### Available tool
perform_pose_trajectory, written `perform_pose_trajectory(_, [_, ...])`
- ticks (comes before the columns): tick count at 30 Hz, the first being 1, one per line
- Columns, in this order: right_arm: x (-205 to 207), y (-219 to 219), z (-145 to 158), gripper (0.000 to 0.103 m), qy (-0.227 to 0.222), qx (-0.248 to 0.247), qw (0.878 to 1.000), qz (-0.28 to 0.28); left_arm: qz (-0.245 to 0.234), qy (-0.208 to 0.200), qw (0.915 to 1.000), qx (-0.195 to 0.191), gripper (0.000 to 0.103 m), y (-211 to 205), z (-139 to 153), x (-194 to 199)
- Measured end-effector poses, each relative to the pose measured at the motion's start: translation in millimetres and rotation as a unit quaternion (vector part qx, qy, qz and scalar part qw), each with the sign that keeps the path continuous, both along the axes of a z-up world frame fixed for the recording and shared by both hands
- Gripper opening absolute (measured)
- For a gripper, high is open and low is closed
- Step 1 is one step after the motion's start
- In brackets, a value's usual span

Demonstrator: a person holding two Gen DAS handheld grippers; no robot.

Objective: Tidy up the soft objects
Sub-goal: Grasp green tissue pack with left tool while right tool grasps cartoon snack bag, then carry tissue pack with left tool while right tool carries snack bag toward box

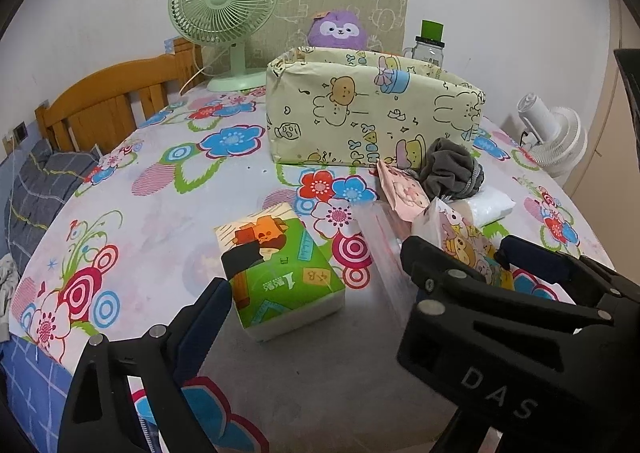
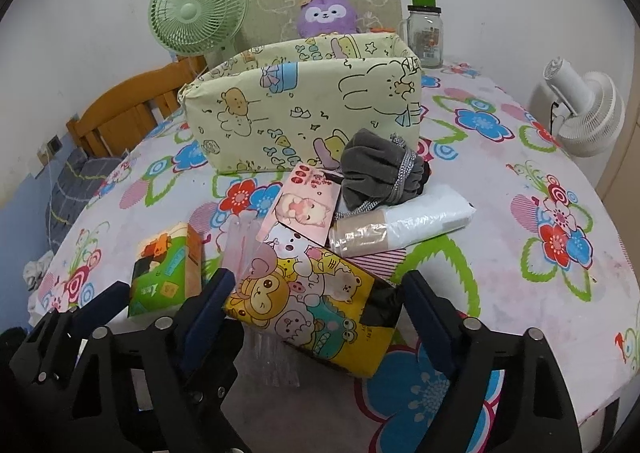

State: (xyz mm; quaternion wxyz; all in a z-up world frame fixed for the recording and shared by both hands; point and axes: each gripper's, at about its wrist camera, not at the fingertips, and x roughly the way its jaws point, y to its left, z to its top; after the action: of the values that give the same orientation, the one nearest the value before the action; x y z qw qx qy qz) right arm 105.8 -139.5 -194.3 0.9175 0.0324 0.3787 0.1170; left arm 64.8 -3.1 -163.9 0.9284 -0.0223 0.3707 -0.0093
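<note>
While both tools are held low over the flowered tablecloth (image 1: 168,189), the pick-up step is judged to be in hand. The left gripper (image 1: 316,273) is spread wide around the green-wrapped tissue pack (image 1: 280,269), no pad touching. The right gripper (image 2: 318,293) is spread wide around the yellow cartoon-printed tissue pack (image 2: 308,309), contact uncertain. At twelve o'clock, well apart, the pale-yellow cartoon-printed fabric storage box (image 2: 304,109) is seen, mouth upward. Next, closure on one pack and a lift over the box wall are judged necessary; soft wrapping may deform.
</note>
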Motion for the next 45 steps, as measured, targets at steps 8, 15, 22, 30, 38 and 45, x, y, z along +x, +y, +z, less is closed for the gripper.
perform_pose_trajectory(8, [-3, -1, 7, 0.081, -0.015, 0.001, 1.0, -0.012, 0.007, -0.006, 0.9999, -0.01, 0.091, 8, 1, 5])
perform_pose_trajectory(15, [-3, 4, 10, 0.082, -0.02, -0.007, 1.0, -0.015, 0.023, 0.004, 0.9994, -0.026, 0.07, 19, -3, 12])
perform_pose_trajectory(22, [-4, 14, 10, 0.082, -0.023, -0.02, 0.999, -0.011, 0.028, 0.018, 0.9989, -0.032, 0.058, 23, -8, 16])
perform_pose_trajectory(30, [-7, 14, 22, 0.082, -0.032, -0.016, 0.999, -0.016, 0.022, 0.009, 0.999, -0.037, 0.055, 21, 6, 13])
perform_pose_trajectory(38, [-10, 8, 43, 0.082, -0.049, -0.011, 0.998, -0.024, 0.018, -0.015, 0.9993, -0.029, 0.054, 13, 30, 11])
perform_pose_trajectory(45, [-14, -1, 66, 0.082, -0.069, -0.007, 0.997, -0.034, 0.01, -0.034, 0.999, -0.025, 0.054, 4, 53, 8])
